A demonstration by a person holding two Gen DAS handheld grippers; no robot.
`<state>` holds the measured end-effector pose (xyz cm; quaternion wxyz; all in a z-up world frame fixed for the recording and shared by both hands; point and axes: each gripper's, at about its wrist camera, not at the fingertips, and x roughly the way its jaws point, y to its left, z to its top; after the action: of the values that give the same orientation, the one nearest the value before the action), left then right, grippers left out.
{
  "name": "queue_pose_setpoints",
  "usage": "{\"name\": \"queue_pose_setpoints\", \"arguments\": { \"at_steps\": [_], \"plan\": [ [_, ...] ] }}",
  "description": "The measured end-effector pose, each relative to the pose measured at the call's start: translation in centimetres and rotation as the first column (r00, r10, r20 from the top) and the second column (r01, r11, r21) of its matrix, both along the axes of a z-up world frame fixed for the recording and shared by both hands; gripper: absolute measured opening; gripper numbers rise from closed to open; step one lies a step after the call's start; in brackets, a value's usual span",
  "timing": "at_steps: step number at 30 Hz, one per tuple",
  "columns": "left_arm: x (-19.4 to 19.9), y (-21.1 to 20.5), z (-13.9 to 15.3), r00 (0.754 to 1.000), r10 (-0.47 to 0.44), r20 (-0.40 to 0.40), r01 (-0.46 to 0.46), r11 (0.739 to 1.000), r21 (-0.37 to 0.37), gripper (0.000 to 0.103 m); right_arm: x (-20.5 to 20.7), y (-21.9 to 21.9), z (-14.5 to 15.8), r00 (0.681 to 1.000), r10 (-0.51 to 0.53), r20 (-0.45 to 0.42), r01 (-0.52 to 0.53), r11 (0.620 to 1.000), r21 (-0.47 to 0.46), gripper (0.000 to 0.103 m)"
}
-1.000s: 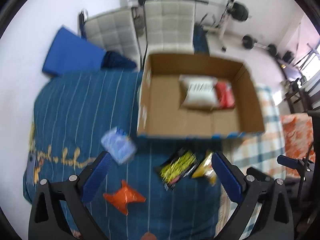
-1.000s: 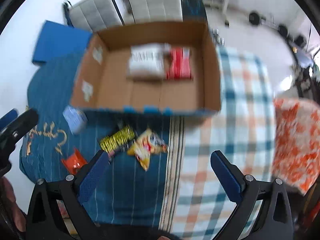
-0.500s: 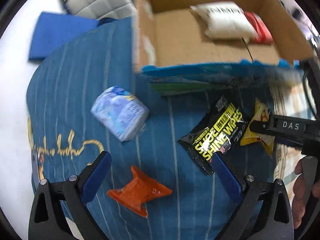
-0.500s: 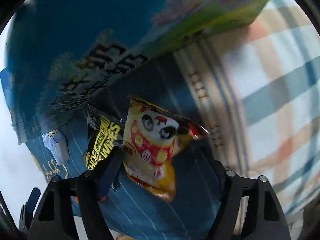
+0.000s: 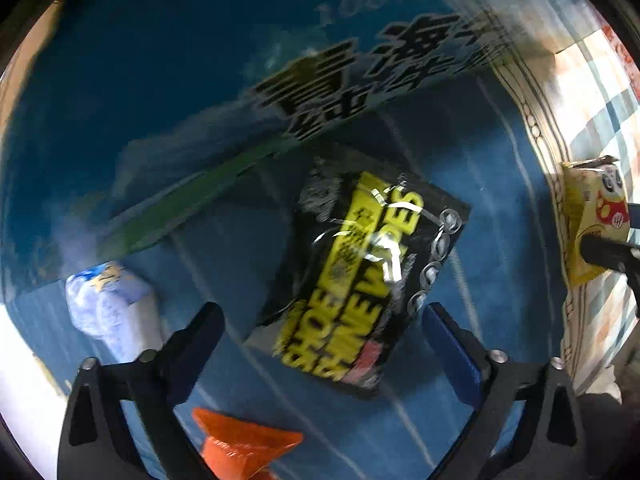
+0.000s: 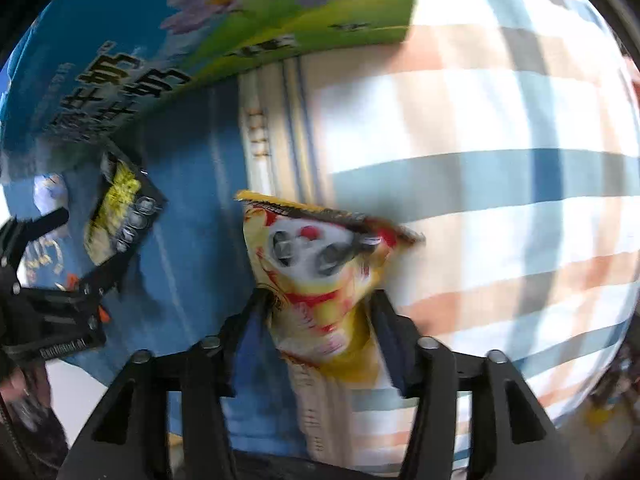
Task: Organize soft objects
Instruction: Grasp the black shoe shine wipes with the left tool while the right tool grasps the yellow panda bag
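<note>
A black and yellow shoe wipes pack (image 5: 360, 276) lies on the blue bedspread, its near end between the open fingers of my left gripper (image 5: 324, 332). It also shows in the right wrist view (image 6: 120, 216). My right gripper (image 6: 320, 320) is shut on a yellow snack bag with a panda face (image 6: 316, 264), which shows at the right edge of the left wrist view (image 5: 588, 216). A pale blue tissue pack (image 5: 112, 308) lies to the left. An orange packet (image 5: 244, 444) lies under the left gripper.
The printed blue outer wall of the cardboard box (image 5: 200, 80) rises just behind the wipes pack, and in the right wrist view (image 6: 200, 40) too. A plaid blanket (image 6: 500, 160) covers the bed to the right. The left gripper (image 6: 48, 300) shows at the right view's left edge.
Both grippers have dropped from above the bed to close over it. The left one now straddles the wipes pack. The right one has shut on the panda snack bag.
</note>
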<state>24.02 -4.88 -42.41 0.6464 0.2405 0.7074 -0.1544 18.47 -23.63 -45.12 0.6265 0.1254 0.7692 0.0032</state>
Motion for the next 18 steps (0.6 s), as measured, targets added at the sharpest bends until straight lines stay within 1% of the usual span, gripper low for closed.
{"name": "queue_pose_setpoints", "arguments": {
  "at_steps": [1,2,3,5,7,9,10,12,15,16,18],
  "plan": [
    [0.0,-0.2,-0.3,1.000,0.004,-0.011,-0.004,1.000,-0.013,0.092,-0.1,-0.2,0.2,1.000,0.007,0.008,-0.007,1.000,-0.008,0.070],
    [0.0,-0.4,-0.3,1.000,0.006,-0.006,-0.006,1.000,-0.022,0.082,-0.3,-0.5,0.6,1.000,0.006,0.024,-0.005,1.000,-0.015,0.075],
    [0.1,-0.5,-0.3,1.000,0.011,-0.002,-0.011,1.000,-0.029,0.080,-0.4,-0.8,0.9,0.999,0.003,0.034,-0.002,1.000,-0.019,0.078],
    [0.0,-0.6,-0.2,0.999,0.029,-0.015,-0.029,0.998,-0.050,0.068,-0.6,-1.1,1.4,0.999,-0.003,0.048,0.004,1.000,-0.020,0.078],
    [-0.1,-0.8,-0.1,0.999,0.039,-0.012,-0.040,0.999,-0.036,0.065,-0.7,-1.0,1.8,0.998,-0.016,0.061,0.017,1.000,-0.010,0.078],
    [-0.5,-0.8,0.1,0.999,0.053,-0.006,-0.053,0.998,-0.018,0.064,-0.9,-0.6,2.1,0.998,-0.016,0.068,0.016,1.000,-0.001,0.078],
    [-0.7,-0.6,0.4,0.998,0.065,0.004,-0.065,0.998,-0.017,0.058,-1.0,-0.4,2.2,0.997,-0.019,0.071,0.019,1.000,0.005,0.079],
    [-1.4,-0.2,0.5,0.997,0.081,0.000,-0.081,0.997,-0.020,0.056,-1.1,-0.9,2.3,0.997,-0.018,0.076,0.017,1.000,0.013,0.079],
    [-2.1,1.0,0.5,0.985,0.175,-0.008,-0.175,0.983,-0.052,0.054,-1.1,-1.2,2.4,0.997,-0.024,0.076,0.023,1.000,0.013,0.078],
    [-2.4,1.4,0.5,0.977,0.215,-0.016,-0.215,0.974,-0.066,0.054,-1.4,-1.1,2.4,0.997,-0.027,0.076,0.026,0.999,0.020,0.078],
    [-2.6,2.2,0.7,0.953,0.296,-0.057,-0.301,0.948,-0.105,0.055,-1.6,-1.0,2.4,0.997,-0.033,0.076,0.032,0.999,0.020,0.078]
  ]
}}
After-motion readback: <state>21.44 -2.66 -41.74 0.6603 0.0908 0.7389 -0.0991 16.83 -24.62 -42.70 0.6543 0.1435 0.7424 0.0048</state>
